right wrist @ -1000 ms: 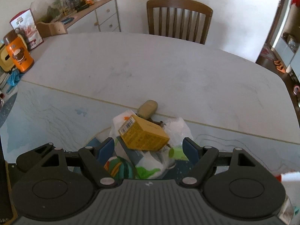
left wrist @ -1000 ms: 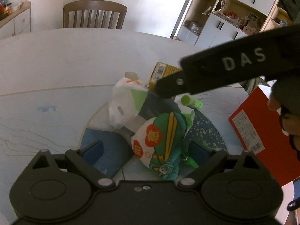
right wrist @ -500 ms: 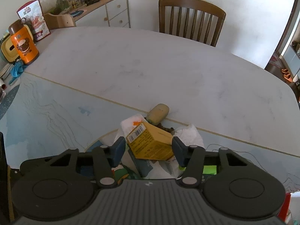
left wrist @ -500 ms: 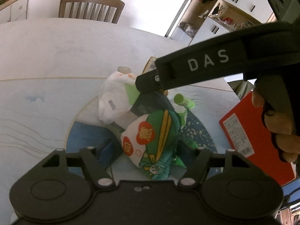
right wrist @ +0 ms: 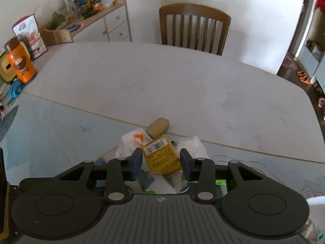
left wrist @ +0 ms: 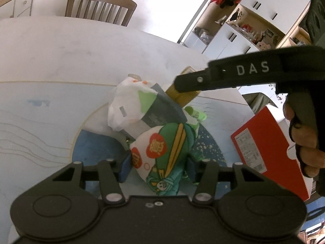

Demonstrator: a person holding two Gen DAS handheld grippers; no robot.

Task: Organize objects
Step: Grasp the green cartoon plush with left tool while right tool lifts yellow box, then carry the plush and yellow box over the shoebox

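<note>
Snugly, both claws (left wrist: 159, 163) (right wrist: 160, 160) around packets.

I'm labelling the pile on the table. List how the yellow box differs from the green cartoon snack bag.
The yellow box is rigid with flat faces and a barcode; the green snack bag is soft, puffy and printed with cartoon art.
The box is plain yellow with small print; the bag mixes green, white and red.
The box sits between the right gripper fingers; the bag sits between the left gripper fingers.
Both belong to the same heap on the table.
</note>
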